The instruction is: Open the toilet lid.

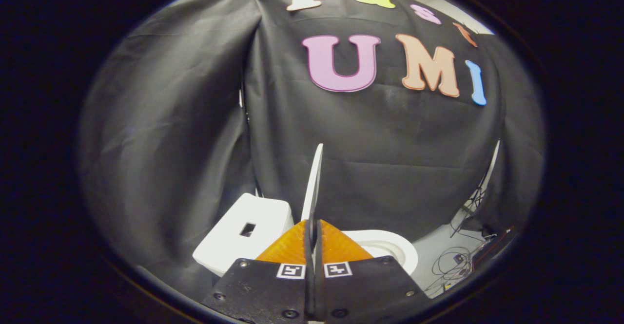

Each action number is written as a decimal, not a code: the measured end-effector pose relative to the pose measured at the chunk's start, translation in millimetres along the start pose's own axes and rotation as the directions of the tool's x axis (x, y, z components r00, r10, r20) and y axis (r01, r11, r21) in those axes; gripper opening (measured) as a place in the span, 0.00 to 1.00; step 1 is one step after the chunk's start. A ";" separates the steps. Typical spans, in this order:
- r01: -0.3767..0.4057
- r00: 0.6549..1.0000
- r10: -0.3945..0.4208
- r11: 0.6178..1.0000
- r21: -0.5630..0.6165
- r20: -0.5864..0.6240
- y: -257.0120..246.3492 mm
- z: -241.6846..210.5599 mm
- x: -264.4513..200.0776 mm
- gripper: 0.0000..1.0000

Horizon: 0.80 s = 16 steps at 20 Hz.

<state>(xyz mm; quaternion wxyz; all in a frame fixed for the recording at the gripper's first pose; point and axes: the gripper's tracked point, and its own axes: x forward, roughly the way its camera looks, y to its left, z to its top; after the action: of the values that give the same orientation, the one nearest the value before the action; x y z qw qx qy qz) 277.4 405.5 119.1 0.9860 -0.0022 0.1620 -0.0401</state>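
Dark, matte cloth (pixel 380 134) hangs in soft folds all around, well beyond my tool. Below it, ahead of my fingers, sits a white toilet with smooth, glossy surfaces. Its boxy tank (pixel 243 236) lies beyond my fingers to the left, rounded at the corners, with a small dark rectangular opening in its top. To the right, just past my fingers, curves the oval bowl rim (pixel 395 248). The toilet lid (pixel 314 182) is a thin, flat white panel standing nearly on edge, rising straight up from between my fingertips toward the cloth.

My gripper (pixel 312 231) points forward and slightly down at the toilet. Its two wedge-shaped fingers are drawn almost fully together, with just a narrow slit left between them, and the lid's lower edge sits in that slit, pinched from both sides.

Far off to the right, thin tangled cables (pixel 453 265) lie on a pale floor.
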 end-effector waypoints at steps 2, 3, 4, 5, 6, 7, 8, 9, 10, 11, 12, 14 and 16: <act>-0.021 1.000 0.021 1.000 -0.013 0.005 18.3 2.2 1.0 0.00; -0.030 1.000 0.030 0.999 -0.020 0.005 26.9 0.7 3.4 0.00; -0.042 0.999 0.042 0.999 -0.027 0.004 34.9 1.2 5.2 0.00; -0.055 0.998 0.055 0.998 -0.033 0.003 42.8 0.4 7.2 0.00; -0.067 0.998 0.067 0.997 -0.036 0.002 49.2 0.2 6.1 0.00; -0.075 0.997 0.075 0.996 -0.041 0.001 54.4 0.6 6.2 0.00; -0.083 0.997 0.083 0.995 -0.047 0.000 59.7 1.5 6.9 0.00; -0.091 0.996 0.091 0.994 -0.053 0.000 64.9 -0.2 7.4 0.00; -0.101 0.995 0.101 0.993 -0.060 -0.001 70.4 -2.4 7.6 0.00; -0.112 0.994 0.112 0.992 -0.066 -0.003 76.1 -3.2 9.0 0.00; -0.121 0.993 0.121 0.990 -0.068 -0.006 81.1 -4.1 9.9 0.00; -0.136 0.991 0.136 0.988 -0.067 -0.009 91.2 -6.0 11.0 0.00; -0.148 0.989 0.148 0.986 -0.076 -0.010 96.8 -6.7 12.3 0.00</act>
<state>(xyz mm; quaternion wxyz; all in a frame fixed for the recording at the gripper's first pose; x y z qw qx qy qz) 294.5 501.1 107.2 0.9850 -0.0279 0.1654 0.0396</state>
